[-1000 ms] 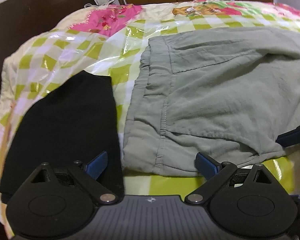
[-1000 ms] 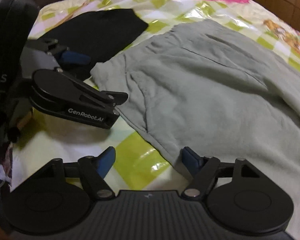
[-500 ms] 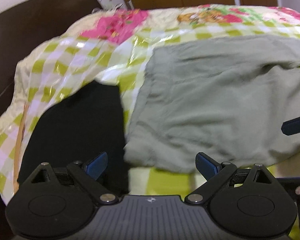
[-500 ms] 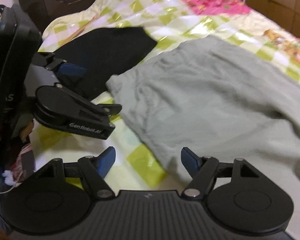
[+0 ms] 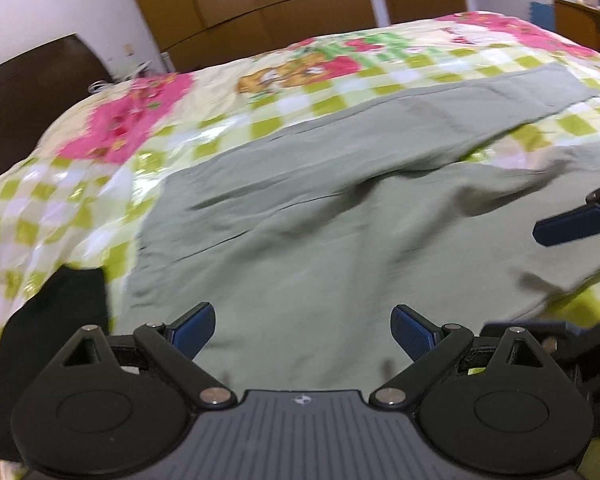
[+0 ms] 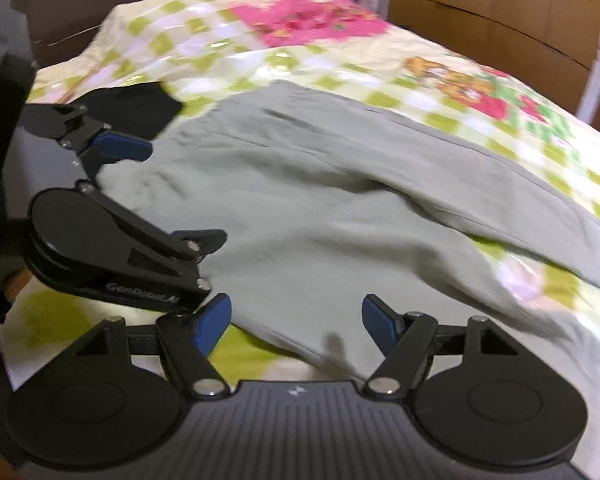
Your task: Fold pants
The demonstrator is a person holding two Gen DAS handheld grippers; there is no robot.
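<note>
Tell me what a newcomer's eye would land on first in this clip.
The grey-green pants spread rumpled across the middle of the bed, over a glossy green-checked bedspread with pink patches. A folded black garment lies beside the pants' waist end. Both grippers, left gripper and right gripper, hang open above the pants' near edge.

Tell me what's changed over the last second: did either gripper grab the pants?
No grab. Both views lifted and swung toward the legs: the left gripper now hovers over the green pants instead of their edge, and the right gripper sits over their near edge. Both are open and empty as before. The pants and the black garment lie unmoved on the checked bedspread.
</note>
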